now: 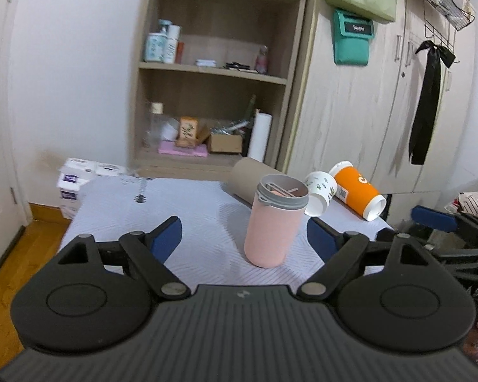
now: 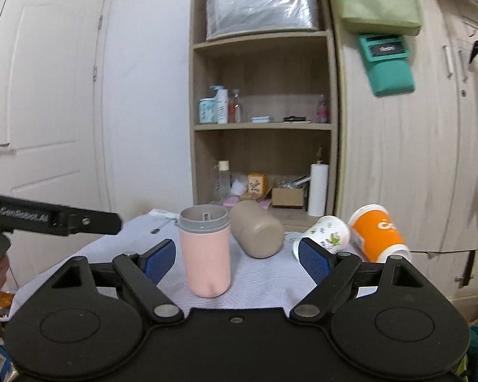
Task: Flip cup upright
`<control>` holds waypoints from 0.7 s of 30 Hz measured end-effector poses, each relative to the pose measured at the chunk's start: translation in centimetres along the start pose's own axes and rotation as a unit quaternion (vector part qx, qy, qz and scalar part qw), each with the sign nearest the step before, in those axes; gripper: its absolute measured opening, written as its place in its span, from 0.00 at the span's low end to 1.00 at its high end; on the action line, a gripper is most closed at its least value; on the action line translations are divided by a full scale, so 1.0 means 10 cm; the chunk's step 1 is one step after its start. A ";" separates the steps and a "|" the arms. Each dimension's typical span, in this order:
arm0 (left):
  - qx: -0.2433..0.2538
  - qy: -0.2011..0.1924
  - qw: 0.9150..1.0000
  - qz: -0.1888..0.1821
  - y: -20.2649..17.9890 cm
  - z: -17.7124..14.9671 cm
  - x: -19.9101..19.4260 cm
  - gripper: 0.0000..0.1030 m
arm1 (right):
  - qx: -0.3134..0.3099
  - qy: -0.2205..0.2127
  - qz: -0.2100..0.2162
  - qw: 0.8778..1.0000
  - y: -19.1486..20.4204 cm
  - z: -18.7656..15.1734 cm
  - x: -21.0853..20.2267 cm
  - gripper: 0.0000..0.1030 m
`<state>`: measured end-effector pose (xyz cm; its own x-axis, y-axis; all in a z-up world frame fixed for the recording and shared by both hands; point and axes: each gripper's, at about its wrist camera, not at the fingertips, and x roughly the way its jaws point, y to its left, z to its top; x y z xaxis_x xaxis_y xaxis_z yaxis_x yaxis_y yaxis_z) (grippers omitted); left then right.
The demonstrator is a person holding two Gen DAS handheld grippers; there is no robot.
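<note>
A pink cup [image 1: 272, 222] with a grey rim stands upright on the white cloth-covered table [image 1: 175, 203]; it also shows in the right wrist view [image 2: 205, 251]. Behind it a taupe cup [image 2: 256, 234] lies on its side. A white patterned paper cup [image 1: 320, 192] and an orange paper cup [image 1: 357, 191] lie on their sides at the right. My left gripper [image 1: 243, 238] is open, a little short of the pink cup. My right gripper [image 2: 235, 259] is open and empty, with the pink cup just beyond its fingers, left of centre. The right gripper shows at the right edge of the left wrist view [image 1: 446, 222].
A wooden shelf unit [image 2: 261, 121] with bottles, boxes and a paper roll stands behind the table. A wardrobe [image 2: 414, 159] is at the right, a white door [image 2: 47, 95] at the left. Packs of tissue [image 1: 79, 178] sit on the floor beyond the table's far left corner.
</note>
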<state>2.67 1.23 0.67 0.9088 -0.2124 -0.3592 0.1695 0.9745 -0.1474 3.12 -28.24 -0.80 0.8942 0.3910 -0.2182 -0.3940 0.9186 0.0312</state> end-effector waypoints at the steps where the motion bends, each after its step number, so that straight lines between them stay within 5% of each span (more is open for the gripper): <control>1: -0.001 -0.004 1.000 0.005 -0.01 0.00 -0.05 0.85 | 0.001 -0.002 -0.004 1.000 -0.01 0.01 -0.04 0.88; 13: 0.004 -0.022 0.998 0.059 -0.10 -0.08 -0.51 0.92 | -0.004 -0.025 -0.018 1.000 0.00 0.11 -0.39 0.92; 16: 0.011 -0.028 0.998 0.060 -0.14 -0.08 -0.56 0.97 | -0.008 -0.026 -0.026 0.999 0.05 0.12 -0.43 1.00; 21: 0.007 -0.021 0.998 0.062 -0.18 -0.10 -0.57 1.00 | 0.024 0.032 -0.099 0.994 0.06 0.18 -0.31 1.00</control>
<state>-3.18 0.58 2.09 0.9386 -0.0862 -0.3342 0.0592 0.9942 -0.0900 0.47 -28.82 1.65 0.9372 0.1990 -0.2864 -0.1997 0.9795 0.0273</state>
